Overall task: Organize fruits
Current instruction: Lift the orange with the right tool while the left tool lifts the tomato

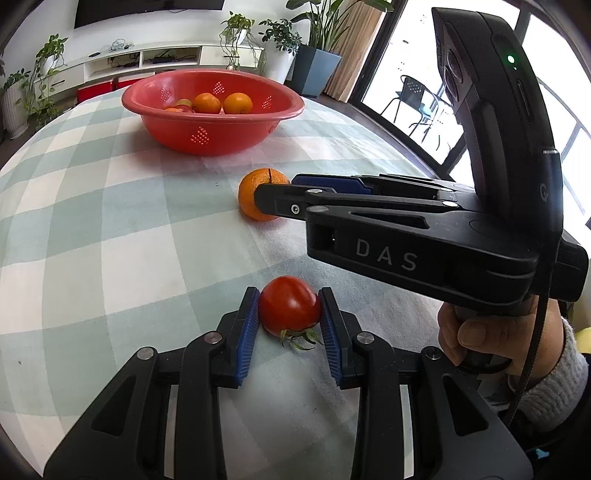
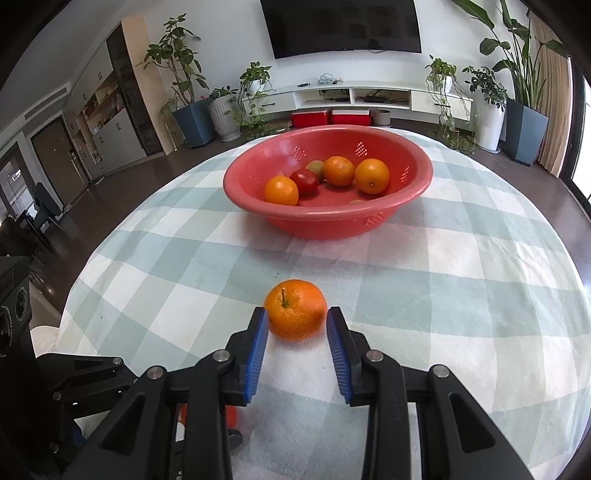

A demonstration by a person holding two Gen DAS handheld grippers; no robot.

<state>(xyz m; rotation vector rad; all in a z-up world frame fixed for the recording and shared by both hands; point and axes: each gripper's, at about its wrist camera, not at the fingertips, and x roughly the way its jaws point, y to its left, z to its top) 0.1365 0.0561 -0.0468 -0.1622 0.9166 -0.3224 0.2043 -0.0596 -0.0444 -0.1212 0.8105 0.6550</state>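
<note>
**A:** Where is the fruit?

**B:** In the left wrist view, a red tomato [image 1: 289, 305] sits at lower centre on the checked tablecloth [image 1: 110, 221], between the blue pads of the left gripper [image 1: 288, 317]. The pads appear to touch its sides, so the gripper looks closed on it, though the tomato rests on the cloth. In the right wrist view, an orange [image 2: 296, 309] with a short stem lies at lower centre, between the fingers of the right gripper [image 2: 297, 332]. Those jaws stand open, a sliver of gap on each side.

**B:** The red perforated basin [image 2: 417, 184] stands in the upper middle, well apart from both, holding three oranges, a tomato and a greenish fruit.

**A:** What could go wrong?

**B:** I judge the tomato is soft, so a hard squeeze could bruise it. The round orange could roll off the fingertips if the jaws close off-centre. The two grippers are near each other and could collide on lifting.

**A:** And the room?

**B:** A living room: wall television [image 2: 343, 26] at top, white low cabinet, potted plants, bright windows at right.
</note>
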